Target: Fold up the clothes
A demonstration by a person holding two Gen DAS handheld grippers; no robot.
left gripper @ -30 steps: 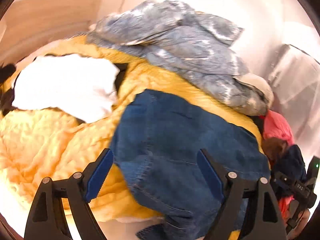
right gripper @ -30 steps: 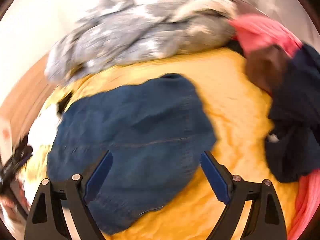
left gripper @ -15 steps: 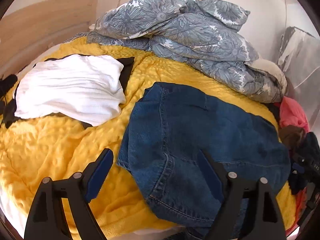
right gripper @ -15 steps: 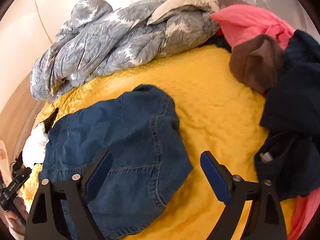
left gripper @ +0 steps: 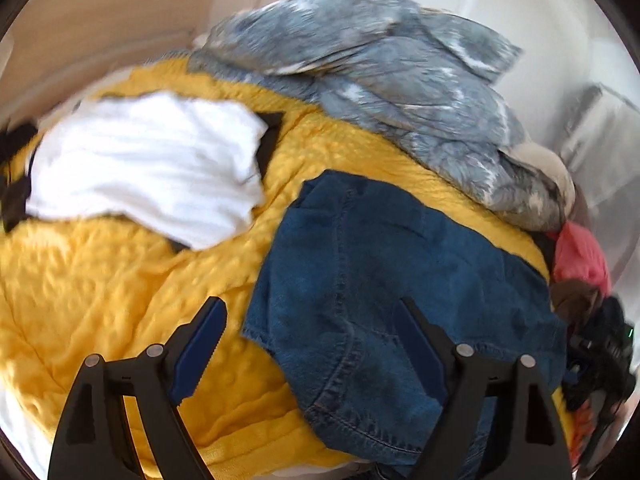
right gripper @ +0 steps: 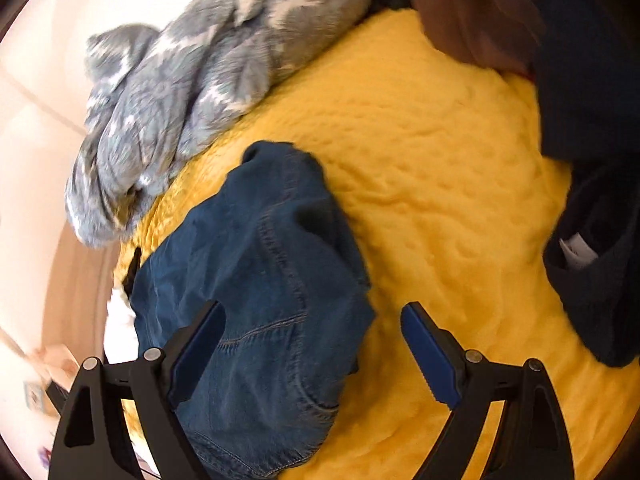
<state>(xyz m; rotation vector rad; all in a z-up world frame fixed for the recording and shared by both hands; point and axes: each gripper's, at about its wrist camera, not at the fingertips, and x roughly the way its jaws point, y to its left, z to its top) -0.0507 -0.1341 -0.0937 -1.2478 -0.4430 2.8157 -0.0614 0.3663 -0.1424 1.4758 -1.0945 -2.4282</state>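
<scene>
Denim garment, blue, crumpled: lies on the yellow quilted blanket, below both my grippers. My left gripper: jaws wide apart, empty. My right gripper: jaws wide apart, empty. White garment: flat on blanket, left of denim. Grey patterned bedding: heaped behind.

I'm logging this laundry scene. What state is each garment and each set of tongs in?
Denim garment: crumpled, lying on the yellow blanket.
White garment: folded flat.
Grey floral bedding: bunched.
Dark navy garment: heaped.
Left tongs: open, holding nothing.
Right tongs: open, holding nothing.
</scene>
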